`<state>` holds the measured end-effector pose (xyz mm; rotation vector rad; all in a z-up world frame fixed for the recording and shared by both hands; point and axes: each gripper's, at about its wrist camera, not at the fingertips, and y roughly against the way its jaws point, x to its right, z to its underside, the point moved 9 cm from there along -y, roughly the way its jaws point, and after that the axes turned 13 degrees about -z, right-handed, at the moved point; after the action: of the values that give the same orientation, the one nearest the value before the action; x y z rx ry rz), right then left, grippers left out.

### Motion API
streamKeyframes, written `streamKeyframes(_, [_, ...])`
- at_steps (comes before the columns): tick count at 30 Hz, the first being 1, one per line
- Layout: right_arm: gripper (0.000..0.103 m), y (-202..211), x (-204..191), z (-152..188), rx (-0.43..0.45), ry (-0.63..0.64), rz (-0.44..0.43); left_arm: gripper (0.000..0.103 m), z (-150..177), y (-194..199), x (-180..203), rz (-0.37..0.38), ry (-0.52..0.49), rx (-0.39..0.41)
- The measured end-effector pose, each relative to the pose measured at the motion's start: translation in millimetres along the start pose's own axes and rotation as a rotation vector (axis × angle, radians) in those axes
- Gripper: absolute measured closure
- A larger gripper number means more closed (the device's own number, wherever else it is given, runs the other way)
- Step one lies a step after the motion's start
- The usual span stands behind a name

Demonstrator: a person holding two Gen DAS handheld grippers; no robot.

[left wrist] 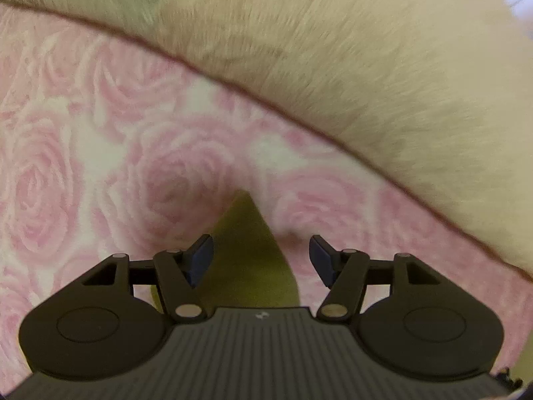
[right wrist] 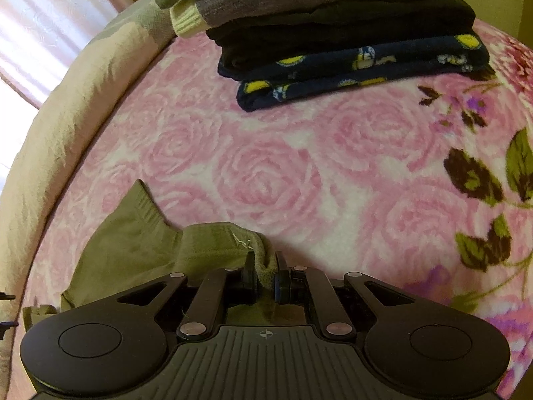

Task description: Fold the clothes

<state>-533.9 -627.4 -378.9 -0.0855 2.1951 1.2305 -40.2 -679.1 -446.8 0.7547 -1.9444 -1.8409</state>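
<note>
An olive-green garment [right wrist: 133, 243] lies crumpled on the pink rose blanket [right wrist: 299, 173], at the near left of the right wrist view. My right gripper [right wrist: 265, 263] is shut on its thick hemmed edge, which bunches up between the pads. In the left wrist view a pointed corner of the same olive garment [left wrist: 245, 233] lies on the blanket [left wrist: 100, 140], straight below my left gripper [left wrist: 261, 253]. That gripper is open, its blue pads standing wide on either side of the corner without touching it. The rest of the garment is hidden under the gripper bodies.
A stack of folded clothes [right wrist: 349, 33] stands at the far side of the blanket: grey knit on top, black below, dark blue with yellow print at the bottom. A beige sheet [right wrist: 66, 116] borders the blanket; it fills the upper right of the left wrist view [left wrist: 366, 66]. Curtains [right wrist: 40, 16] hang beyond.
</note>
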Motion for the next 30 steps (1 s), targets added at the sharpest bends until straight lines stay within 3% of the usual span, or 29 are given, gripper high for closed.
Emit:
streamKeyframes(3, [0.097,-5,4,0,-0.003,-0.012,0.005,0.050,-4,-22,5,-0.094,-0.027,-0.005])
streamKeyframes(5, [0.097,-9,6,0,-0.003,-0.022,0.011,0.088,-3,-24,2,-0.136,-0.051,0.020])
streamKeyframes(7, [0.097,-11,7,1,-0.003,-0.033,0.014,0.100,3,-15,-1,-0.108,-0.127,0.052])
streamKeyframes(8, [0.097,-12,8,2,-0.003,-0.037,0.014,0.101,5,-10,-3,-0.090,-0.157,0.070])
streamKeyframes(13, [0.097,-11,-6,-7,-0.005,-0.038,-0.024,0.101,-10,59,-43,0.062,-0.126,0.208])
streamKeyframes(16, [0.097,0,-31,-27,0.057,-0.026,-0.105,0.101,-34,119,-79,0.206,-0.015,0.289])
streamKeyframes(21, [0.097,37,-114,-81,0.201,0.063,-0.338,0.101,-50,256,-180,0.371,0.152,0.559])
streamKeyframes(26, [0.097,97,-181,-111,0.321,0.154,-0.542,0.101,15,318,-315,0.408,0.318,0.675])
streamKeyframes(28, [0.097,116,-179,-110,0.333,0.140,-0.552,0.101,51,319,-367,0.410,0.385,0.679])
streamKeyframes(30, [0.097,121,-157,-99,0.297,0.103,-0.507,0.101,89,290,-404,0.375,0.427,0.632])
